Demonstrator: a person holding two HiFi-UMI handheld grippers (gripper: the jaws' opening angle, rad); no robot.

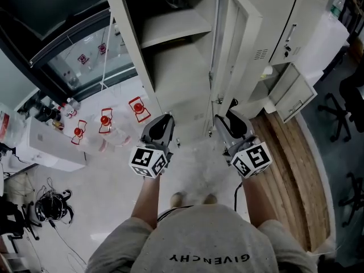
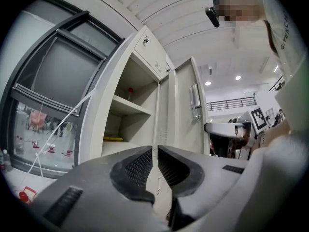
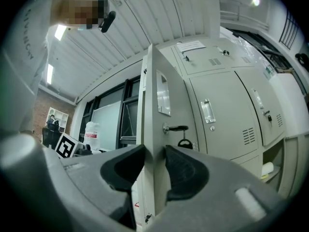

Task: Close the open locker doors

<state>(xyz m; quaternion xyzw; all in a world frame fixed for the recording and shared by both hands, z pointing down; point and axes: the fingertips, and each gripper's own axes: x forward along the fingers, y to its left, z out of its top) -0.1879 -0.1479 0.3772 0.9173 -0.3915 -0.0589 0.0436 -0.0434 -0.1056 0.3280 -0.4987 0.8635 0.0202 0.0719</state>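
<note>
The tall grey locker (image 1: 170, 67) stands open, its door (image 1: 234, 33) swung out to the right. In the right gripper view the free edge of that door (image 3: 153, 105) runs between the jaws of my right gripper (image 3: 154, 153), which is open and straddles it. A key (image 3: 177, 128) sits in the door's lock. My left gripper (image 1: 165, 119) is shut and empty, held in front of the open compartment (image 2: 128, 124). In the head view the right gripper (image 1: 223, 119) is at the foot of the door. A small lower locker door (image 1: 293, 94) hangs open at the right.
Closed lockers (image 3: 227, 115) line the right side. A yellow item (image 2: 116, 138) lies on a shelf inside the open locker. Red-framed objects (image 1: 105, 121) sit beyond the glass at the left. A wooden floor strip (image 1: 290, 169), office chairs (image 1: 336, 115) and floor cables (image 1: 52, 206) surround me.
</note>
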